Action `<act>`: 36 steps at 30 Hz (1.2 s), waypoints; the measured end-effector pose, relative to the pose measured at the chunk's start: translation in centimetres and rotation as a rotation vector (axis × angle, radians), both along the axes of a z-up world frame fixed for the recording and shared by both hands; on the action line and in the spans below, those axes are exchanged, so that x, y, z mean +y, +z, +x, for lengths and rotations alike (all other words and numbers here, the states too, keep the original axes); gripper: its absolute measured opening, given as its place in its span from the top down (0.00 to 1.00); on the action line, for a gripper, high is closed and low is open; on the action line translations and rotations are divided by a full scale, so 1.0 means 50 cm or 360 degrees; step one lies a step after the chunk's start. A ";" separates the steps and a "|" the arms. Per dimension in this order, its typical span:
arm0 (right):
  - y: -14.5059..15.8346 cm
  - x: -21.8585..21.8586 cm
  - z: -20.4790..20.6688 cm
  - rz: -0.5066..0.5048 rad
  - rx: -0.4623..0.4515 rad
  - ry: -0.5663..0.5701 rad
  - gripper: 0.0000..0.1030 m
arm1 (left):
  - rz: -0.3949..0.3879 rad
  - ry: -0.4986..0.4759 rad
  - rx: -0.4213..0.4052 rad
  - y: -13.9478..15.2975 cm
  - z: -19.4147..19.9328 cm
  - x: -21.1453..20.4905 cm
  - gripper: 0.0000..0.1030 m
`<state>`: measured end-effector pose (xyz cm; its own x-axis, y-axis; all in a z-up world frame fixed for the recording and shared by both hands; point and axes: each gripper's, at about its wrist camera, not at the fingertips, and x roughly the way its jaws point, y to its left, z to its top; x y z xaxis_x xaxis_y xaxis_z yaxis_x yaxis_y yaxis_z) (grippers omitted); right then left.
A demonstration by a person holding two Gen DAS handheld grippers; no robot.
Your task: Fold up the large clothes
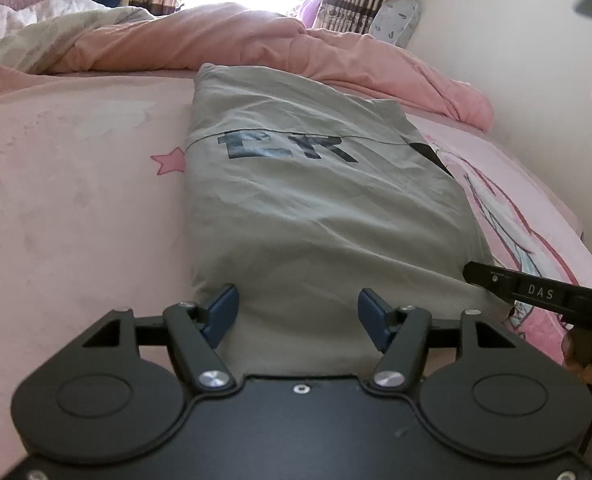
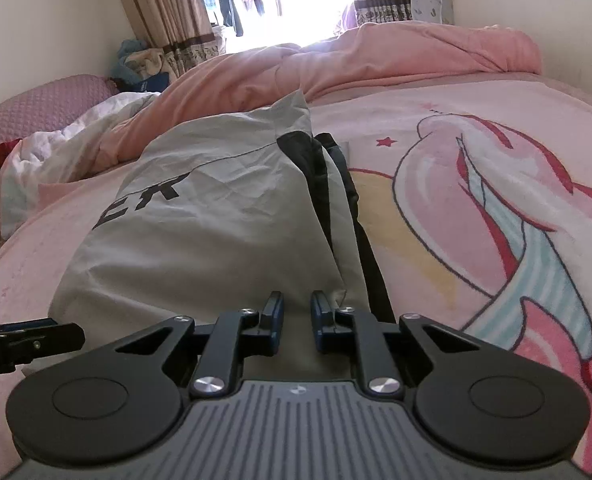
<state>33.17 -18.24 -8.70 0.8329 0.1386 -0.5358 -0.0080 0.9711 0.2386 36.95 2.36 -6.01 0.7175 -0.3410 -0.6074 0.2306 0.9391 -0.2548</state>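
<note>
A grey garment (image 1: 315, 200) with black lettering lies folded into a long strip on the pink bed sheet (image 1: 76, 200). My left gripper (image 1: 299, 314) is open, hovering over the garment's near end, blue pads apart with only cloth showing below them. In the right wrist view the same garment (image 2: 216, 220) shows black layers (image 2: 327, 184) along its right edge. My right gripper (image 2: 297, 320) is over the near right corner, its jaws a narrow gap apart and nothing pinched. Each view catches the other tool: the right gripper (image 1: 535, 292) and the left gripper (image 2: 28, 340).
A bunched pink quilt (image 1: 236, 36) lies across the far side of the bed, with a white duvet (image 2: 76, 136) and a purple pillow (image 2: 36, 104) to the left. Curtains (image 2: 168, 12) frame a bright window behind. A wall (image 1: 535, 80) borders the bed's right side. The sheet carries a unicorn print (image 2: 495, 200).
</note>
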 end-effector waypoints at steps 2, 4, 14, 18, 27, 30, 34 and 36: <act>0.003 0.000 -0.001 -0.0013 0.0013 -0.0004 0.82 | -0.0002 -0.0012 0.0005 0.010 0.000 -0.002 0.38; 0.018 0.003 -0.003 -0.0038 0.0005 -0.0004 0.81 | -0.0041 -0.0035 0.0014 0.027 0.005 0.002 0.38; 0.094 0.049 0.084 -0.0188 -0.0138 0.0079 0.79 | -0.0024 0.0028 -0.0058 0.085 0.125 0.019 0.38; 0.065 0.056 0.136 -0.0226 -0.0052 0.0066 0.80 | -0.0038 0.0027 0.0022 0.050 0.161 0.012 0.38; 0.028 0.048 0.142 -0.0215 -0.0024 0.0069 0.89 | -0.0004 -0.0003 0.0003 0.030 0.164 -0.003 0.32; 0.039 0.049 0.140 -0.0219 -0.0014 0.0065 0.88 | 0.0011 -0.0016 -0.0005 0.037 0.162 -0.012 0.32; 0.073 0.053 0.109 -0.0214 -0.0045 0.0056 0.78 | -0.0009 0.0012 -0.0017 0.060 0.143 0.000 0.33; 0.087 0.057 0.087 -0.0217 -0.0069 0.0065 0.78 | 0.0040 0.0040 -0.0059 0.075 0.114 -0.003 0.33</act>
